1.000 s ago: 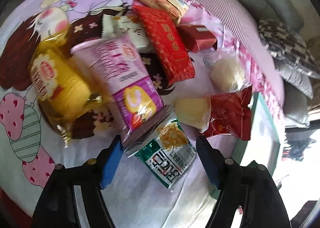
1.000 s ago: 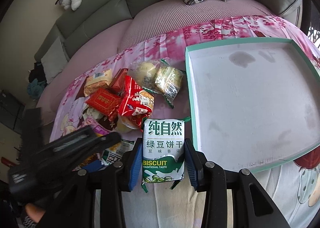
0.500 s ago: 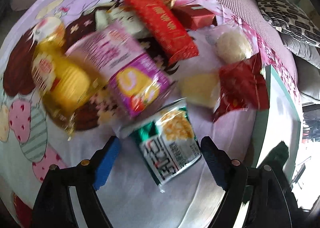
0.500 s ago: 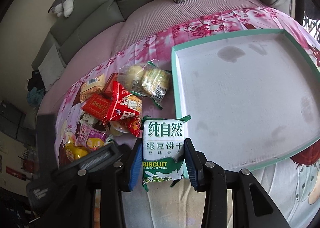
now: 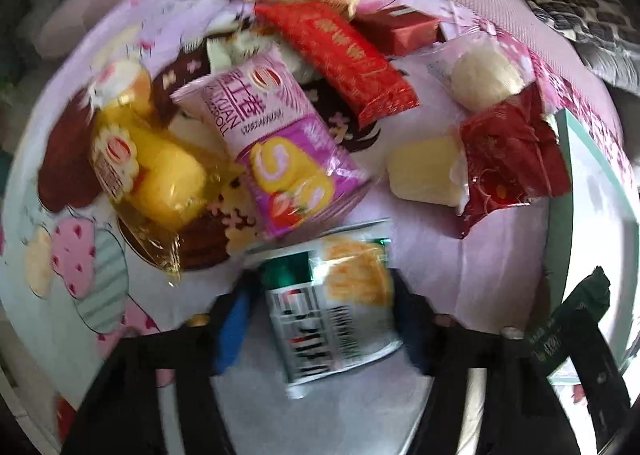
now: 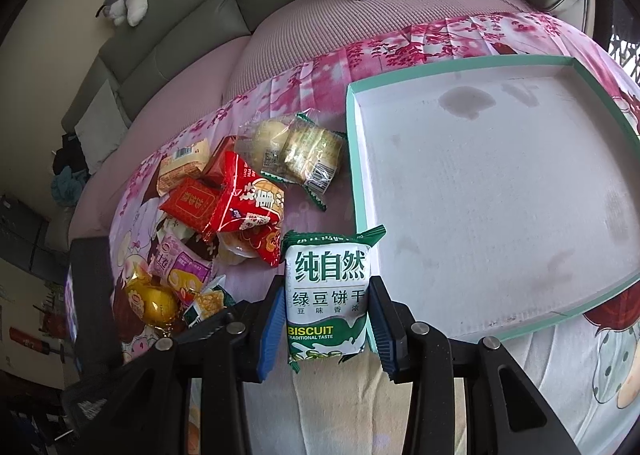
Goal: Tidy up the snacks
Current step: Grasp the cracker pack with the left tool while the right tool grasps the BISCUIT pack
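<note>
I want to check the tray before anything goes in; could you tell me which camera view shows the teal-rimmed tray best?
The right wrist view: the teal-rimmed tray shows nearly whole there, rim and white floor, with nothing lying in it. The left wrist view catches only a sliver of its rim at the right edge, partly blurred.
</note>
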{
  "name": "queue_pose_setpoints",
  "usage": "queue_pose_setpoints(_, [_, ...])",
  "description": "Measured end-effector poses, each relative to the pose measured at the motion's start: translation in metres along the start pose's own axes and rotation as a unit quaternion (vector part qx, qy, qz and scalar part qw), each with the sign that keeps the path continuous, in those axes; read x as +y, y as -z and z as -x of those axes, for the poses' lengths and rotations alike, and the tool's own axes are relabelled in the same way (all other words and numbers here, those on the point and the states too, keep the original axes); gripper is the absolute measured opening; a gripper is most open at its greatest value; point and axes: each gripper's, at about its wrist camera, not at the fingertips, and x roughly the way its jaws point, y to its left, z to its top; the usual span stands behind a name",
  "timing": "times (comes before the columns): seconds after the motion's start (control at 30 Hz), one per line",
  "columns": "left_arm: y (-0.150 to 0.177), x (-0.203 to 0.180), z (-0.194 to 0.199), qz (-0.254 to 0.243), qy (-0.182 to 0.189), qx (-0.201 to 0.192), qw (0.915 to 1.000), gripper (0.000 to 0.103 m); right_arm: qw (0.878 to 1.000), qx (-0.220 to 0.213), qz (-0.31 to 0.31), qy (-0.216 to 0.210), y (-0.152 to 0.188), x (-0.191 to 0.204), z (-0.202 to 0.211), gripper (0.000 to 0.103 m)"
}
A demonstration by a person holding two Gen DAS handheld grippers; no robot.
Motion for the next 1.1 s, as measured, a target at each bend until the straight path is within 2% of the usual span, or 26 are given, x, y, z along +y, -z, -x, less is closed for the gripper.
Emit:
queue_pose_setpoints(0.23, [0.005, 0.009, 0.009, 0.007, 0.023, 0.001, 0.9997, 0.051, 1.0, -0.003, 0.006, -0.001, 0.0, 0.002, 0.001, 0.043])
queue_pose_setpoints(0.3, [0.015, 0.027, 0.017, 0.01, 0.033, 0.003, 0.9994, 0.051, 1.0, -0.001, 0.009, 0.0, 0.0, 0.003, 0.0, 0.043])
queue_pose_setpoints(0.63, [0.023, 0.061, 0.037, 0.046, 0.044, -0.006, 0.998, 0.051, 1.0, 0.024, 0.012, 0.013, 0.0, 0.001, -0.015, 0.043])
queue_pose_setpoints(1.1, [0.035, 0.097, 0.059, 0.089, 0.083, -0.001, 0.9926, 0.051, 1.0, 0.014, -0.009, -0.022, -0.005, -0.007, -0.009, 0.043])
